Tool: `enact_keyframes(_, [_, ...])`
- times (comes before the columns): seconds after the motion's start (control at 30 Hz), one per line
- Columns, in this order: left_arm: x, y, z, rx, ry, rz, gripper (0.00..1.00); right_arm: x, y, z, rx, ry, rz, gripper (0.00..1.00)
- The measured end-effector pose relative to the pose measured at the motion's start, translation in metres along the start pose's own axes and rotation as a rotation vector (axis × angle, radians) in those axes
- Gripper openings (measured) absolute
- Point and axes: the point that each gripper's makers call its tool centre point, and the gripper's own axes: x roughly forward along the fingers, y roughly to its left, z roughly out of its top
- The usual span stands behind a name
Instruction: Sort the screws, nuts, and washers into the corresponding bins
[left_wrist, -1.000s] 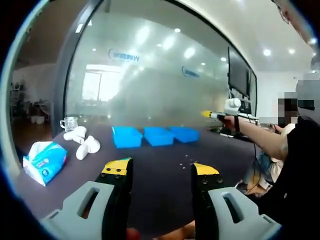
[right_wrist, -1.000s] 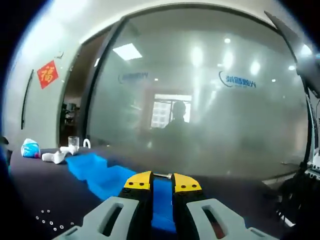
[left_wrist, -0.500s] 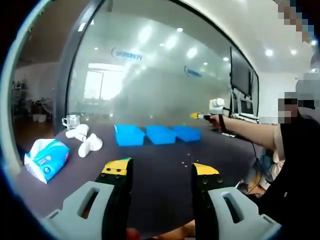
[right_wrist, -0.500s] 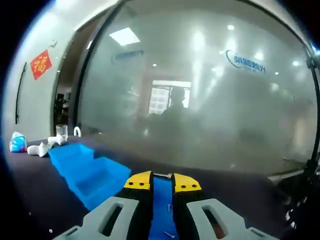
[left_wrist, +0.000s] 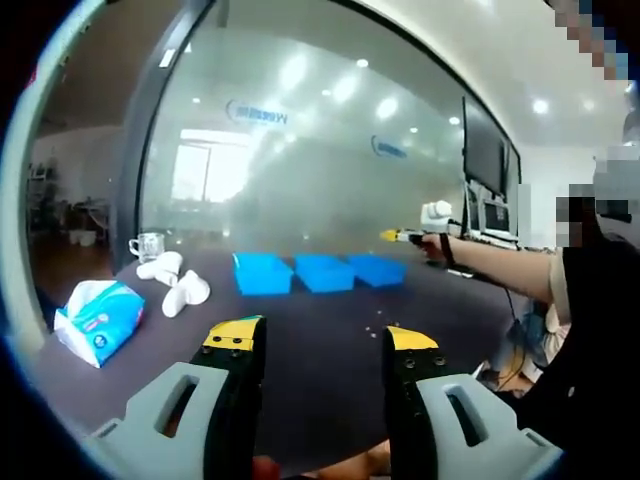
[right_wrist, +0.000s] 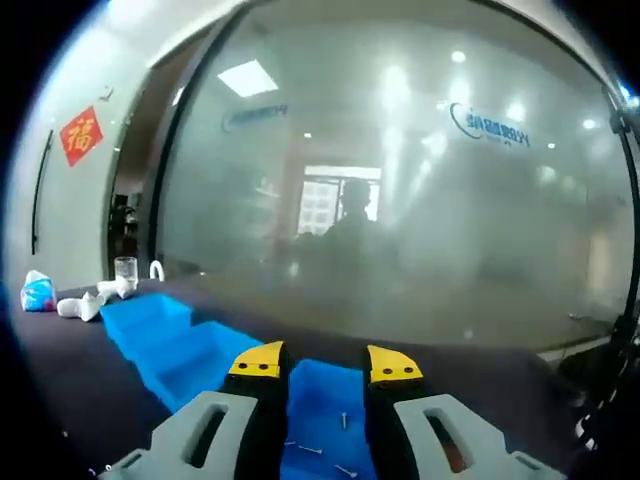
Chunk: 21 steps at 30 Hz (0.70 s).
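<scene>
The right gripper (right_wrist: 325, 363) has just spread its fingers wide over the nearest blue plastic bin (right_wrist: 322, 420), where small metal screws (right_wrist: 343, 420) lie: the drop looks done. The left gripper (left_wrist: 318, 340) hangs wide and empty above the dark bench (left_wrist: 320, 325), loose fasteners (left_wrist: 375, 321) remaining mid-bench

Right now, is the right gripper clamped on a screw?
No. The right gripper is open over a blue bin with loose screws inside.
</scene>
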Motion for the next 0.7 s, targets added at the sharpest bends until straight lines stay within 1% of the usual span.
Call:
enact_keyframes(0.1, [0.000, 0.000, 0.002, 0.000, -0.003, 0.002, 0.45, -0.010, 0.002, 0.003, 0.015, -0.012, 0.017, 0.30])
enact_keyframes(0.17, [-0.001, -0.001, 0.002, 0.001, -0.004, 0.001, 0.45, -0.019, 0.006, 0.004, 0.046, -0.017, 0.042, 0.32])
enact_keyframes(0.23, [0.000, 0.000, 0.002, 0.002, -0.001, 0.003, 0.45, -0.031, 0.012, 0.004, 0.052, -0.023, 0.064, 0.33])
enact_keyframes(0.33, [0.001, -0.001, 0.002, -0.001, -0.002, 0.003, 0.45, -0.050, 0.028, 0.002, 0.075, -0.028, 0.131, 0.34])
enact_keyframes(0.4, [0.002, -0.002, 0.002, -0.001, -0.002, 0.000, 0.45, -0.065, 0.039, -0.003, 0.079, -0.019, 0.176, 0.35])
enact_keyframes(0.5, [0.005, -0.005, 0.003, 0.001, -0.003, -0.008, 0.45, -0.091, 0.049, -0.006, 0.062, -0.026, 0.204, 0.35])
enact_keyframes(0.57, [0.008, -0.007, 0.004, 0.003, -0.003, -0.016, 0.45, -0.110, 0.057, -0.007, 0.074, -0.034, 0.235, 0.35])
enact_keyframes(0.63, [0.011, -0.010, 0.004, 0.005, 0.001, -0.025, 0.45, -0.132, 0.061, -0.008, 0.076, -0.044, 0.249, 0.36])
enact_keyframes(0.7, [0.013, -0.013, 0.004, 0.009, 0.003, -0.034, 0.45, -0.148, 0.065, -0.009, 0.075, -0.049, 0.263, 0.36])
